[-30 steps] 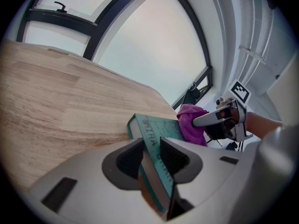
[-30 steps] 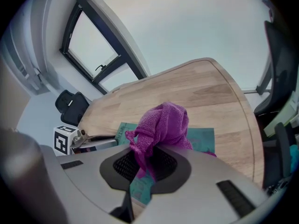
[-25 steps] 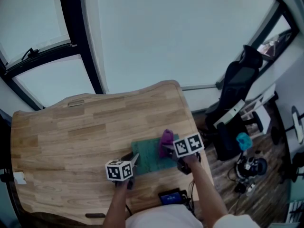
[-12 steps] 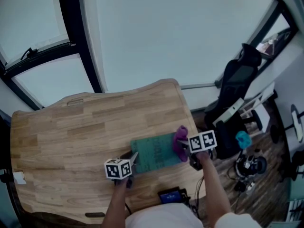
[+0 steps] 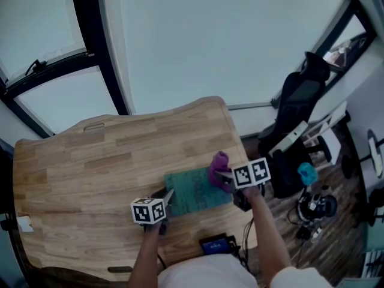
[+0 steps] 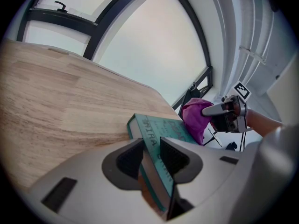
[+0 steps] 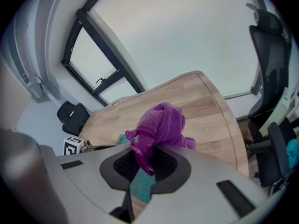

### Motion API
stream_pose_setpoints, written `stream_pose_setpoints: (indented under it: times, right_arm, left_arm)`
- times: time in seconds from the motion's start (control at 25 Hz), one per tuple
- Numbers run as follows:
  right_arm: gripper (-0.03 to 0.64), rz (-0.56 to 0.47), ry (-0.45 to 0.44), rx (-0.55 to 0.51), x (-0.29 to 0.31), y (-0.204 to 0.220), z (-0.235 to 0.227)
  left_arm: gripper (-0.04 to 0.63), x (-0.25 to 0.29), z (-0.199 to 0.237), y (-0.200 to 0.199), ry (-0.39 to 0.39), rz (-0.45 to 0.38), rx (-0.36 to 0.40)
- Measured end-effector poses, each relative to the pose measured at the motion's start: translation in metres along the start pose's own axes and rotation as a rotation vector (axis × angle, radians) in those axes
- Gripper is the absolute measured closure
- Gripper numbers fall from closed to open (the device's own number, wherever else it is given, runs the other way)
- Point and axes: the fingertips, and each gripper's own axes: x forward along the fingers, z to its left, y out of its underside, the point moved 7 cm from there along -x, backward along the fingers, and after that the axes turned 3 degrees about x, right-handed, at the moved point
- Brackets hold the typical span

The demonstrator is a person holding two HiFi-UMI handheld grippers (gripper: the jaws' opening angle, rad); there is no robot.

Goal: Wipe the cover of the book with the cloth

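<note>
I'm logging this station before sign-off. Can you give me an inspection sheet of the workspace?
Surface: wooden table.
Job's things: teal book on the table's near side; purple cloth bunched at its right end.
Clutter: small white item at the left edge; dark device at the near edge.
Grippers: left gripper shut on the book; right gripper shut on the cloth.
Cables: dark cable beside the device.
Surroundings: large window, black office chair.
</note>
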Motion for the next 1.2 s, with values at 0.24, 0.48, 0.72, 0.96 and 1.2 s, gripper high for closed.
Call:
stream_pose_setpoints:
  times: [0.24, 0.48, 0.72, 0.96, 1.2]
  right_arm:
    - [0.577, 0.062, -0.021, 0.024, 0.033, 0.014, 0.002]
    - [0.577, 0.105, -0.018, 0.018, 0.056, 0.021, 0.001]
    - [0.577, 0.143, -0.029, -0.007, 0.073, 0.031, 0.014]
    - [0.577, 0.159, -0.093, -0.019, 0.089, 0.052, 0.047]
    - [0.577, 0.124, -0.105, -0.039, 0.093, 0.062, 0.063]
  left_arm:
    - [0.480, 0.000, 0.000, 0.000, 0.001, 0.000, -0.001]
    - [0.480, -0.001, -0.001, 0.000, 0.001, 0.002, 0.000]
    - [0.480, -0.001, -0.001, 0.000, 0.001, 0.002, 0.000]
    - [0.480, 0.000, -0.002, -0.001, 0.000, 0.001, 0.000]
    - [0.480, 0.001, -0.001, 0.000, 0.004, 0.001, -0.004]
